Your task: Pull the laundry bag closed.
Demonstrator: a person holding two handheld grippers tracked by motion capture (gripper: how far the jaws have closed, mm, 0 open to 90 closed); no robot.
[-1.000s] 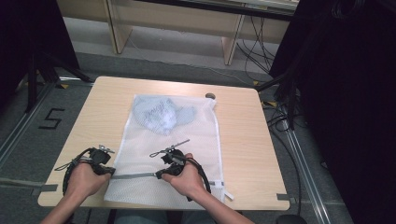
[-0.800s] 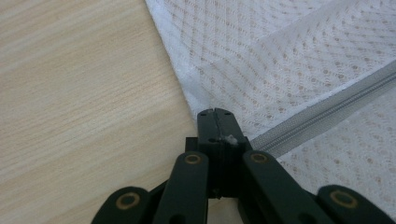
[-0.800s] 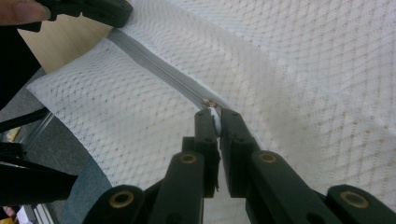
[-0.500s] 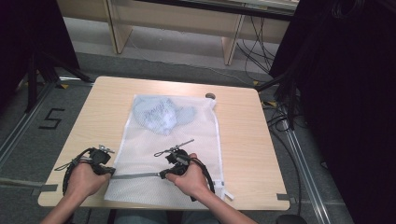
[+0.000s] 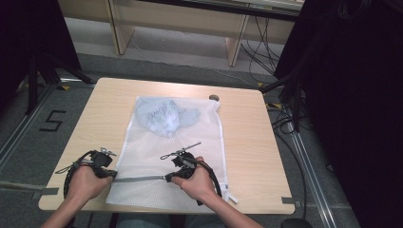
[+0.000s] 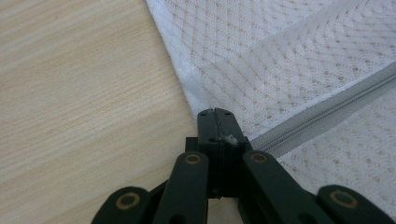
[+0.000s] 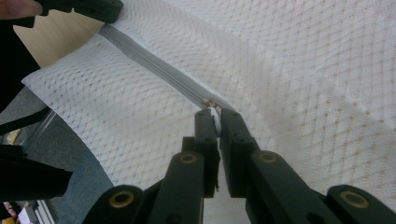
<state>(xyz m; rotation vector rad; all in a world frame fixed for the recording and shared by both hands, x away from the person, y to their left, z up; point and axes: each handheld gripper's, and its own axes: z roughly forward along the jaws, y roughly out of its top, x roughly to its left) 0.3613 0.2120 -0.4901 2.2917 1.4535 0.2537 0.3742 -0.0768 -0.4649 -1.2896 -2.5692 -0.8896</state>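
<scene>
- We saw a white mesh laundry bag [image 5: 171,156] lying flat on the wooden desk [image 5: 247,142], running from near the far edge to the near edge, a little left of the middle.
- Inside the bag, at its far end, lay a bundle of pale blue cloth [image 5: 164,116].
- A grey zipper [image 5: 140,179] ran left to right across the near end of the bag.
- Our left tool [image 5: 110,174] sat at the bag's near left edge, held in the left hand [image 5: 83,183].
- In the left gripper view the left tool's [image 6: 217,126] jaws were pressed together on the bag's edge, right where the zipper [image 6: 322,109] ended, with a bit of white mesh caught between them.
- Our right tool [image 5: 168,178] rested on the zipper line near the middle of the bag, held in the right hand [image 5: 197,183].
- In the right gripper view the right tool's [image 7: 215,116] jaws were closed on the white zipper pull [image 7: 214,116], with the metal slider [image 7: 208,101] just ahead of the tips.
- That view also showed the zipper's [image 7: 154,65] closed stretch leading away toward the left tool [image 7: 88,7] at the upper left.
- A small dark round object [image 5: 214,97] lay on the desk just beyond the bag's far right corner.
</scene>
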